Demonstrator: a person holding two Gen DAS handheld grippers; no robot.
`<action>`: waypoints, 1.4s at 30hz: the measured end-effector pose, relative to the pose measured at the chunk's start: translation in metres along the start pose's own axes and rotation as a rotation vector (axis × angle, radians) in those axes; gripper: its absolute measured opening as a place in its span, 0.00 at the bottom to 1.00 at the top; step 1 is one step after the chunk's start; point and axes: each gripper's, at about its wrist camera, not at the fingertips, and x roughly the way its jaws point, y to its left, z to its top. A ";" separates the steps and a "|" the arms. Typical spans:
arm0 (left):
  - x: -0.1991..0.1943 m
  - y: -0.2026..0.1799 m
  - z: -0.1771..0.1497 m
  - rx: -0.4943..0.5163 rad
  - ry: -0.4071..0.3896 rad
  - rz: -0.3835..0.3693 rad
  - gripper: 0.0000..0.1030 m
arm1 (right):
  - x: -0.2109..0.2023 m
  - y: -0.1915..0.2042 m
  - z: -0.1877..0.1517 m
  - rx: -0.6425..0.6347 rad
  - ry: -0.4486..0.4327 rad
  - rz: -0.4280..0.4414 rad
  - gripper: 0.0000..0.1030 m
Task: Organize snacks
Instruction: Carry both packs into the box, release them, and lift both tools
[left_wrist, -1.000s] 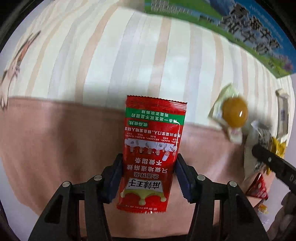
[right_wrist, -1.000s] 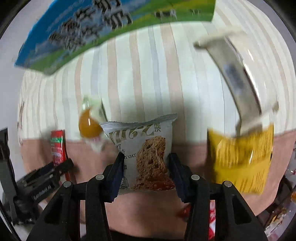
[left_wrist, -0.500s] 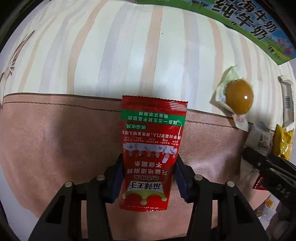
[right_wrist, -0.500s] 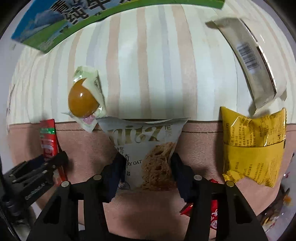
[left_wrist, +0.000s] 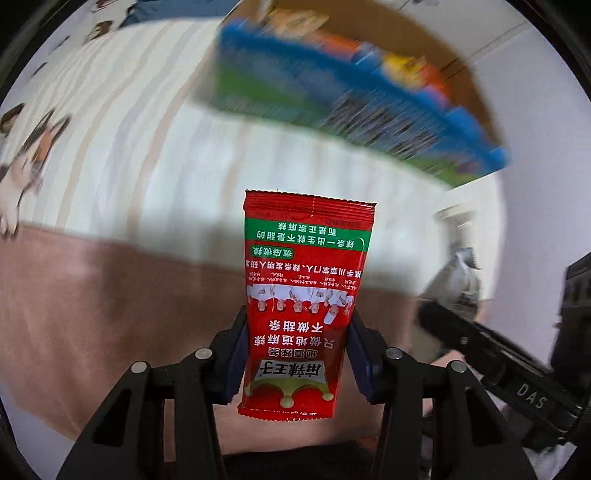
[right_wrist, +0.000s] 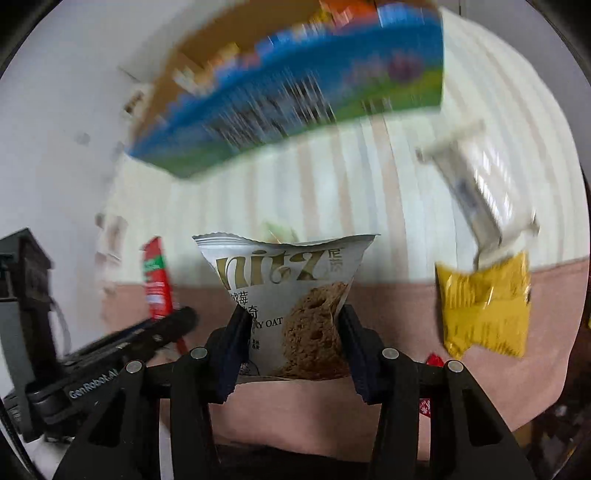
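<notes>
My left gripper is shut on a red snack sachet with green band and white print, held up above the striped cloth. My right gripper is shut on a silver oat cookie packet, also lifted. The red sachet and the left gripper show at the left of the right wrist view. The right gripper shows at the right of the left wrist view. A blue and green carton box with snacks inside stands ahead, also in the right wrist view.
A yellow snack packet and a clear wrapped bar lie on the striped cloth at the right. A small red packet lies below the right fingers. A pale wrapper peeks from behind the cookie packet. The cloth's pink band runs near me.
Both grippers have lifted and tilted up with their packets. The carton box now fills the upper view and is blurred by motion. The wrapped egg has dropped out of the left view.
</notes>
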 end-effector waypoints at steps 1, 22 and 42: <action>-0.009 -0.007 0.007 0.005 -0.006 -0.030 0.44 | -0.011 0.000 0.010 0.007 -0.021 0.026 0.50; 0.032 -0.038 0.263 0.012 0.081 0.055 0.44 | -0.030 -0.031 0.273 -0.024 -0.136 -0.249 0.50; 0.103 -0.023 0.268 0.019 0.188 0.121 0.92 | 0.033 -0.040 0.286 -0.032 0.032 -0.346 0.92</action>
